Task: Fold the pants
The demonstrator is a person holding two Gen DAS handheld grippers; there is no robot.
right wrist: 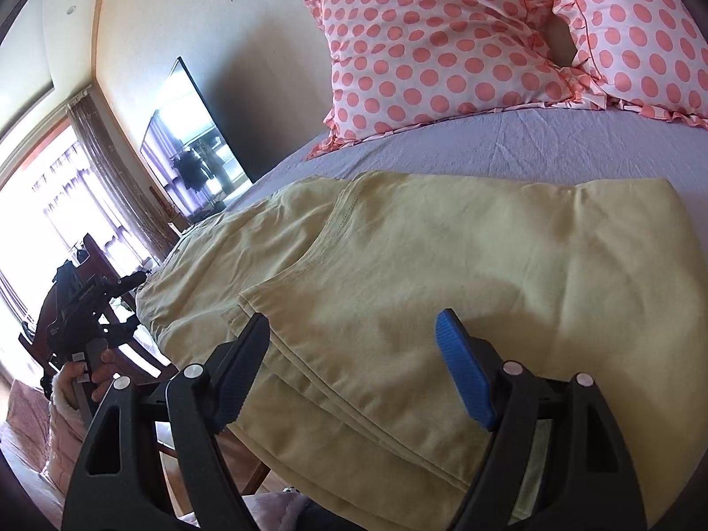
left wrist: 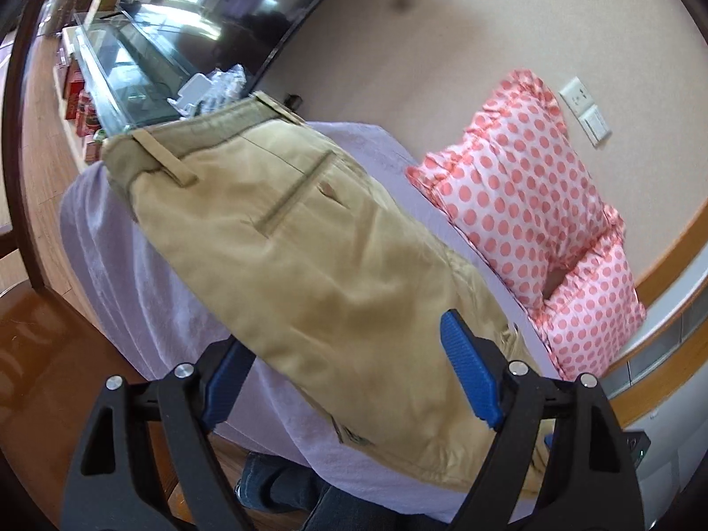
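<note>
Left view: left blue-padded fingertip (left wrist: 225,387) partly hidden behind the tan cotton pants (left wrist: 309,265). Small red items on the glass-topped cabinet (left wrist: 110,66) too blurred to identify, possibly boxes. Right view: pants' lower edge cut off.

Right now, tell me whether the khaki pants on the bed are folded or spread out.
Folded. In the right wrist view the pants lie in stacked layers, leg hems overlapping near the bed's edge. How many folds, cannot tell.
</note>
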